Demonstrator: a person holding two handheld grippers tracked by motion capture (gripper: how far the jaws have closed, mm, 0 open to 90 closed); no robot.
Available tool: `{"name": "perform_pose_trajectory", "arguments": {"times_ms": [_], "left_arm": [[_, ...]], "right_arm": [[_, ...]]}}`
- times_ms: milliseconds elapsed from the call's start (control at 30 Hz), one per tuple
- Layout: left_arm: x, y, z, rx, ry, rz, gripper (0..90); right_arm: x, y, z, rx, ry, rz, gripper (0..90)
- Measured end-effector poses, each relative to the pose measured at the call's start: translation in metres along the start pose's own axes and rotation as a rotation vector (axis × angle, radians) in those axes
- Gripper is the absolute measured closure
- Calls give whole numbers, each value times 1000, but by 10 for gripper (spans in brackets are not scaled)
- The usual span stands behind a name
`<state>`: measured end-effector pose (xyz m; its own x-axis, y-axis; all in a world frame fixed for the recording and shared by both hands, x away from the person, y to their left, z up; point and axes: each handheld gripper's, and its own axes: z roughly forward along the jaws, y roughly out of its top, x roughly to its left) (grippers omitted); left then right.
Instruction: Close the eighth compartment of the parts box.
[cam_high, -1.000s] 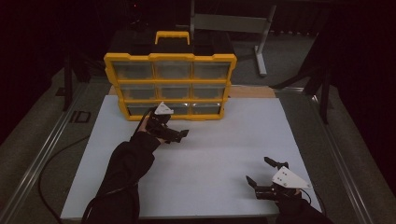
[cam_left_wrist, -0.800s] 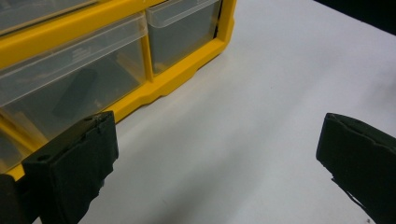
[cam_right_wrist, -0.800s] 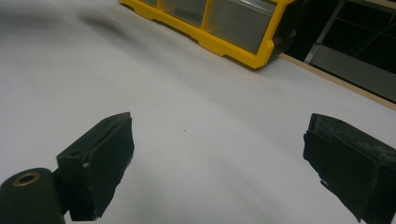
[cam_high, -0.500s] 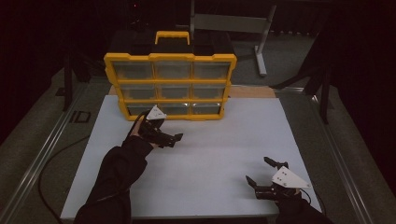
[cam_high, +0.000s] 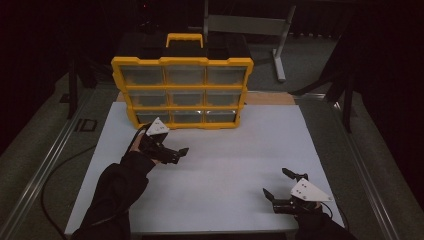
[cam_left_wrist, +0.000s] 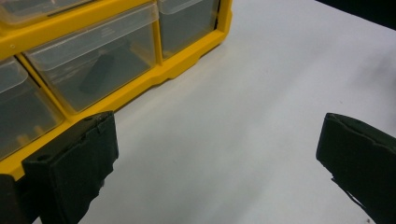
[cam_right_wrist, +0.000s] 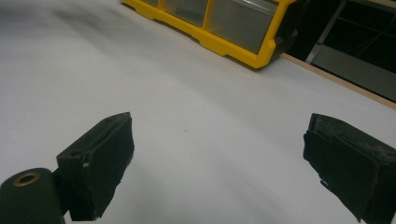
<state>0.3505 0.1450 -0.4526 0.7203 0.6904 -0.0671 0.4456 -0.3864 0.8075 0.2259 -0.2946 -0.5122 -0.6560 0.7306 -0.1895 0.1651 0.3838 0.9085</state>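
Yellow plastic frames the drawer organizer (cam_high: 182, 92), and we are taking it as our landmark: it is standing upright at the far edge of the white tabletop (cam_high: 240, 155), its long axis running left to right across the table, its clear drawer fronts facing us in 3 rows of 3, its carry handle (cam_high: 184, 39) pointing up.

We are holding the left gripper (cam_high: 175, 154) just in front of the organizer's bottom row, near its left end and apart from it, the jaws pointing off to the right along the cabinet's front. Those jaws are standing wide apart with nothing between them. In the left gripper view we are seeing the bottom drawers close by; a dark oblong piece (cam_left_wrist: 95, 74) is lying inside the middle drawer (cam_left_wrist: 93, 60), slanted.

We are keeping the right gripper (cam_high: 281, 189) well away from the organizer, near the front right corner of the tabletop, low over the white surface. Its jaws are also spread and gripping nothing, pointing to the left. In the right gripper view the organizer's right end (cam_right_wrist: 243, 28) is showing far ahead.
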Motion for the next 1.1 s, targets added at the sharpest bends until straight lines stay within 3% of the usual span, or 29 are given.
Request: {"name": "perform_pose_trajectory", "arguments": {"times_ms": [433, 1100], "left_arm": [[-4, -18, -22, -22, 0, 2, 0], [-13, -59, -55, -51, 46, 6, 0]], "right_arm": [[0, 0, 0, 3, -2, -4, 84], [1, 1, 1, 5, 0, -8, 84]]}}
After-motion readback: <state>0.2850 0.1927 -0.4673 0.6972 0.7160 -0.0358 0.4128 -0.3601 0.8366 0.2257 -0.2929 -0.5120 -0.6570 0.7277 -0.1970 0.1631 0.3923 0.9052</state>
